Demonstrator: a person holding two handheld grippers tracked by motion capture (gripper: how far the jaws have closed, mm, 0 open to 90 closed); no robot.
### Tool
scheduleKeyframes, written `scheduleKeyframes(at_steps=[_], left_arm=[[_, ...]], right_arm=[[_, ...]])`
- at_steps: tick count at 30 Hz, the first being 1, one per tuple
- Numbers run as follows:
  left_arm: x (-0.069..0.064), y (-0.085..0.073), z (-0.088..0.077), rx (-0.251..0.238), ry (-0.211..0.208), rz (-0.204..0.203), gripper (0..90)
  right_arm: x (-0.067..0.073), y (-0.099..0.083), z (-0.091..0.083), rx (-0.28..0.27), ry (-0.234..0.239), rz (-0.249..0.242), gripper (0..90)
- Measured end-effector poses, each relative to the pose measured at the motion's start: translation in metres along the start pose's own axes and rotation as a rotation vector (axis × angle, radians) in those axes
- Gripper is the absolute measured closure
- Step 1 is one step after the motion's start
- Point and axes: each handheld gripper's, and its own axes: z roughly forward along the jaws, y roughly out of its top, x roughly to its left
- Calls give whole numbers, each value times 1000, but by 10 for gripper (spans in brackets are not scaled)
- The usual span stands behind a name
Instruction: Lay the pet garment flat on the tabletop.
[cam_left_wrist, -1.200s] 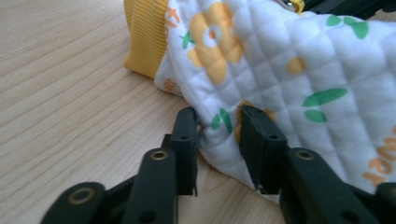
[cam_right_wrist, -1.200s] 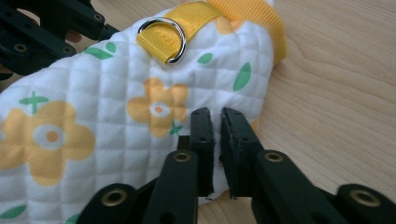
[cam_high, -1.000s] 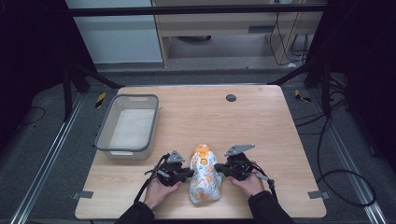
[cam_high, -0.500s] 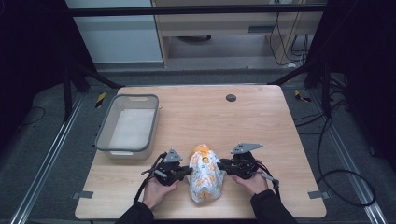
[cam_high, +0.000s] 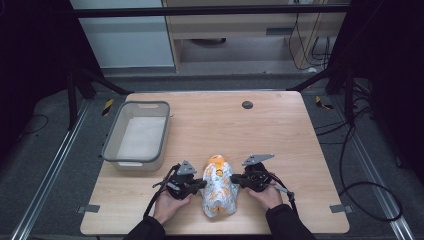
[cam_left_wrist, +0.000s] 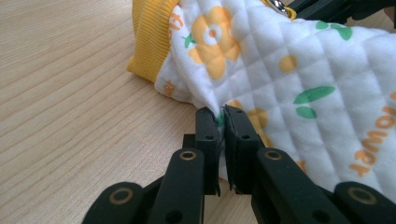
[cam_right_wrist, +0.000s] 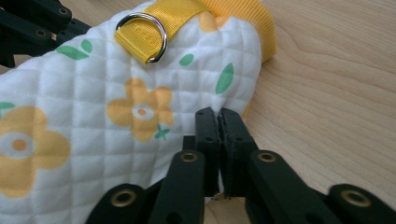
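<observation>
A small quilted garment, white with orange flowers and an orange ribbed cuff, lies near the front edge of the worktop, between the person's two hands. The left gripper is closed on a thin fold at the garment's left edge, its jaws almost touching with cloth pinched between them. The right gripper is closed the same way on the right edge, just below a yellow strap with a metal ring. A grey bin sits to the far left, well apart from the garment. Both holds look shallow, catching only the outer bit of the padded cloth, so a lift or a sideways pull would likely let one edge slip free and leave the garment hanging lopsided from the other gripper. Uneven pulling could also bunch the cloth, and the ring might snag on a jaw.
</observation>
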Motion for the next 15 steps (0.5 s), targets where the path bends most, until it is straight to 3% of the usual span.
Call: scheduleKeyframes(at_steps=[6, 12, 13, 15], left_arm=[[1, 2, -9, -34, -2, -10, 845], [2, 9, -35, -106, 24, -1, 850], [2, 11, -46, -133, 32, 3, 852], [1, 12, -49, -144, 33, 3, 855]], right_arm=[[1, 3, -10, -15, -14, -8, 894], [5, 5, -34, -86, -17, -30, 894], [7, 5, -43, -107, -15, -33, 895], [8, 6, -47, -116, -11, -36, 895]])
